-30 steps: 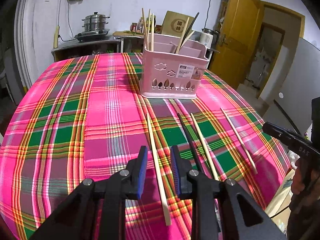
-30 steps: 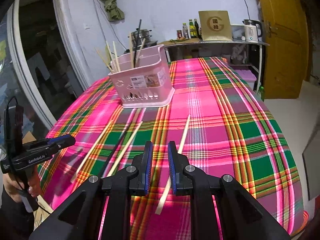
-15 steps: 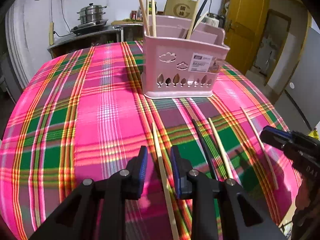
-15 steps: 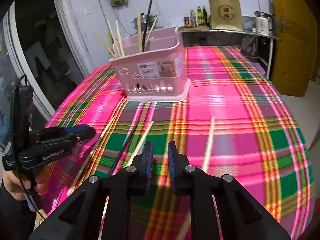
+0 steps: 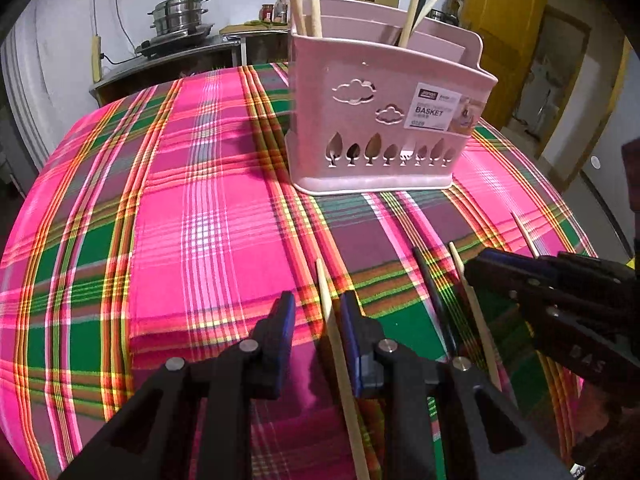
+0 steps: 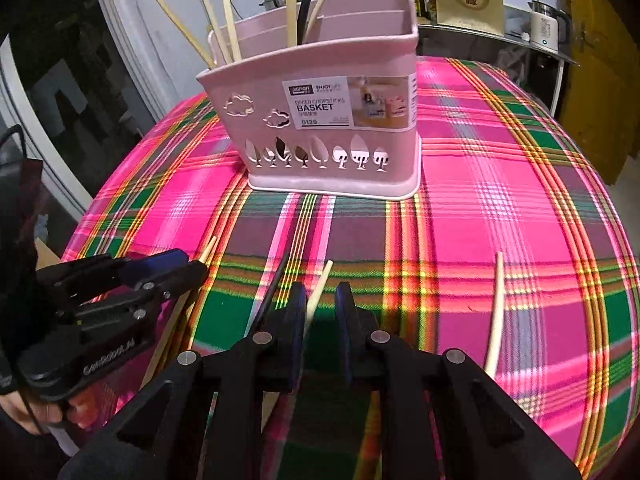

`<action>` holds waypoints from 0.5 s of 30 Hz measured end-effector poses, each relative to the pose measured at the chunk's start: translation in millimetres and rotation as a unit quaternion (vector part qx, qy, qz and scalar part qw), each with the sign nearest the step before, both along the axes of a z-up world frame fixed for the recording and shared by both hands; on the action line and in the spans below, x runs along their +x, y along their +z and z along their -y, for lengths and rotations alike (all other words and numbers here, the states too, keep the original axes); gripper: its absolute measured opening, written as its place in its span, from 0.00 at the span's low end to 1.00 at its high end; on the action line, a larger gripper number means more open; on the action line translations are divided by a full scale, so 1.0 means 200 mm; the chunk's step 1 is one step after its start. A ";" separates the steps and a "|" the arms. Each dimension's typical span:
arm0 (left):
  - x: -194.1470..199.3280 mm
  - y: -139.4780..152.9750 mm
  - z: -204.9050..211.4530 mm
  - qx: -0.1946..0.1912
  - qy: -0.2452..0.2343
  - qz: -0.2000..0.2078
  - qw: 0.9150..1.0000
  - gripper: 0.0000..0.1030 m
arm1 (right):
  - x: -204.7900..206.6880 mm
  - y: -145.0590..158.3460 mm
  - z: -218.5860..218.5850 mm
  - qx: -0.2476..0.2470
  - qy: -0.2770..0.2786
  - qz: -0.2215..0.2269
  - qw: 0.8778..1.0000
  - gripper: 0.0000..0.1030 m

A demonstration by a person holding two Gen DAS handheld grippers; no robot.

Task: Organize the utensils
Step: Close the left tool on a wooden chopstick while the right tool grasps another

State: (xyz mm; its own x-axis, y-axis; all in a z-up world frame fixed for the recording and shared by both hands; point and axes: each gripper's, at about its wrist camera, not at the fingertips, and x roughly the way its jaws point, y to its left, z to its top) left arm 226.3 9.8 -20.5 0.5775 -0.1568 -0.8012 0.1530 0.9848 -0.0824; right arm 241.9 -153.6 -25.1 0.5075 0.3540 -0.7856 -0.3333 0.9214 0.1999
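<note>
A pink chopstick basket stands on the plaid tablecloth with several chopsticks upright in it. My left gripper hovers low over the cloth, jaws open, and a wooden chopstick lies between them untouched. To its right lie a black chopstick and two more wooden ones. My right gripper is open over another wooden chopstick, whose tip runs close along the left finger. The black chopstick lies just left of it and a pale one to the right.
The left gripper sits close at the right gripper's left, held by a hand. The table edge curves away on both sides. Behind the table stand a counter with a steel pot, a kettle and a yellow door.
Both grippers have moved forward toward the basket and lower over the cloth. The right gripper has shifted left, from the rightmost chopstick to the one beside the black chopstick. Jaw gaps look unchanged.
</note>
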 end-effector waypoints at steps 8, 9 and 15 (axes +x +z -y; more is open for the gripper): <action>0.01 -0.01 0.04 0.028 -0.002 0.009 1.000 0.24 | 0.04 -0.02 -0.06 -0.034 -0.003 0.006 0.999 0.15; 0.02 -0.01 0.05 0.032 -0.002 0.010 0.999 0.23 | 0.04 -0.02 -0.07 -0.039 -0.002 0.007 0.999 0.13; 0.03 0.00 0.07 0.036 -0.004 0.009 0.999 0.06 | 0.03 -0.02 -0.12 -0.062 0.000 0.015 0.998 0.08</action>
State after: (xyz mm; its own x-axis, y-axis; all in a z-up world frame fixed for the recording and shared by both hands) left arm 232.2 -5.0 -20.6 0.5915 -0.1038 -0.7996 0.1610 0.9869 -0.0090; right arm 248.0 -129.6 -29.0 0.5320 0.2547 -0.8076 -0.3382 0.9382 0.0731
